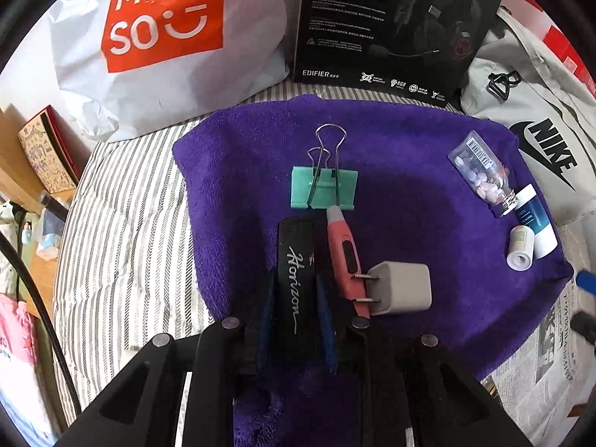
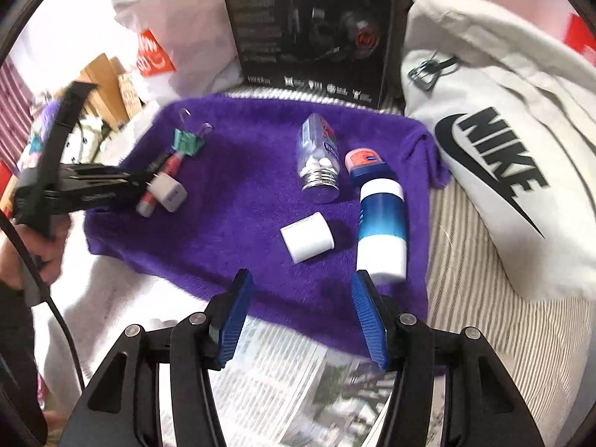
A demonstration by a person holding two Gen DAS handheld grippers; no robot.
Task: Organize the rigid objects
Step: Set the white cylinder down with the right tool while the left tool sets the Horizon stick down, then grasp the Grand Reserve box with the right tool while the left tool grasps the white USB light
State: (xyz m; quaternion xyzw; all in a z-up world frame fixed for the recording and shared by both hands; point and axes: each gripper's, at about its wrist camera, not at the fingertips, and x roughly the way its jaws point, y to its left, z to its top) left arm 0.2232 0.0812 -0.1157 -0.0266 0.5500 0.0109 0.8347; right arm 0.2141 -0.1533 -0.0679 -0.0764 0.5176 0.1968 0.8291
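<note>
My left gripper [image 1: 296,298] is shut on a flat black bar [image 1: 296,257] with "Horizon" in silver script, held low over the purple towel [image 1: 428,171]. Ahead of it lies a green binder clip [image 1: 323,186]. To its right are a pink cutter [image 1: 344,257] and a white charger plug [image 1: 400,290]. In the right wrist view my right gripper [image 2: 301,313] stands open over the towel's near edge, with nothing between its pads. A pill bottle [image 2: 320,160], a blue and white tube [image 2: 381,227], a white cap [image 2: 307,242] and a small pink-lidded jar [image 2: 363,160] lie ahead of it.
A black headset box [image 1: 391,26] and a white Miniso bag [image 1: 164,29] stand behind the towel. A grey Nike bag [image 2: 503,167] fills the right side. Newspaper [image 2: 279,372] lies under the right gripper. A hand [image 2: 41,253] holds the left gripper [image 2: 149,182].
</note>
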